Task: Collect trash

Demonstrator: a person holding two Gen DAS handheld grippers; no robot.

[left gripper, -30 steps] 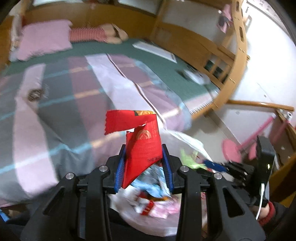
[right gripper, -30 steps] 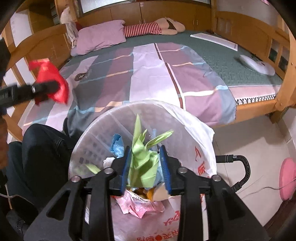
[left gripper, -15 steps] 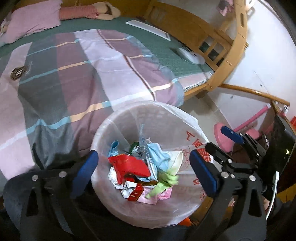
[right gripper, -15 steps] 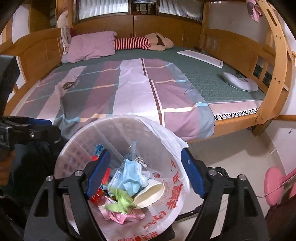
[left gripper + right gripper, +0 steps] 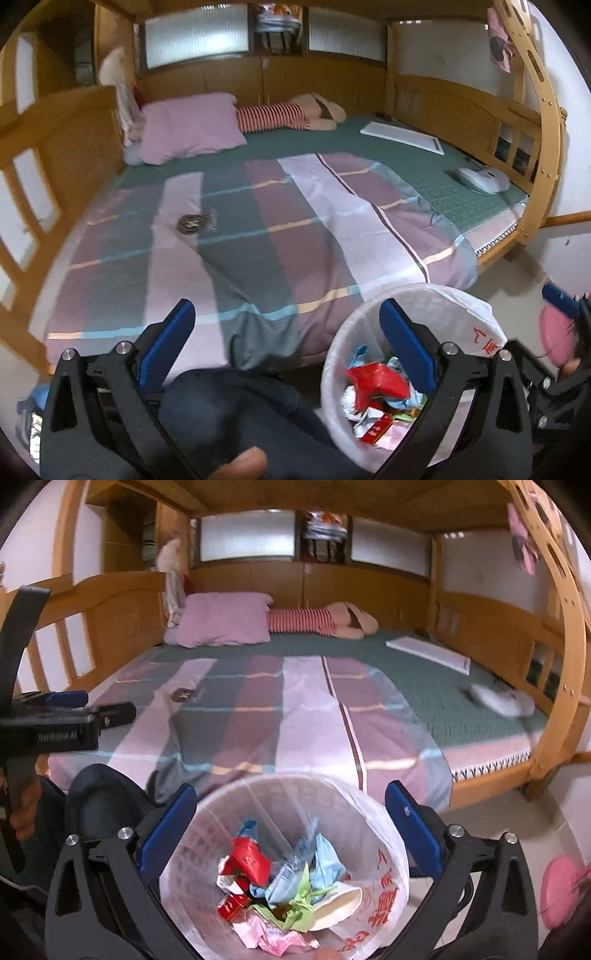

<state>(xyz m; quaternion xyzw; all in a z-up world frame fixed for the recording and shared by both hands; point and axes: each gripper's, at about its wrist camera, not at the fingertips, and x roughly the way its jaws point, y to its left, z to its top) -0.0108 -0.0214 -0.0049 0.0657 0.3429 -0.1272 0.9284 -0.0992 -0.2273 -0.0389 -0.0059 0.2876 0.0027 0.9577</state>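
Both grippers are empty, the left gripper (image 5: 286, 341) wide and the right gripper (image 5: 290, 827) opening above the bin (image 5: 364, 797) holding the trash (image 5: 280, 882); risk: a careless sweep could clip its rim and tip it beside the bed (image 5: 295, 709).

The bin (image 5: 280, 853) stands on the floor before the bed (image 5: 295, 709), just right of the person's knee (image 5: 103, 805). Wrappers (image 5: 251, 860) and a cup (image 5: 340, 904) lie in it. A pillow (image 5: 221, 622) lies at the bed's far end, a board (image 5: 428, 651) to its right.
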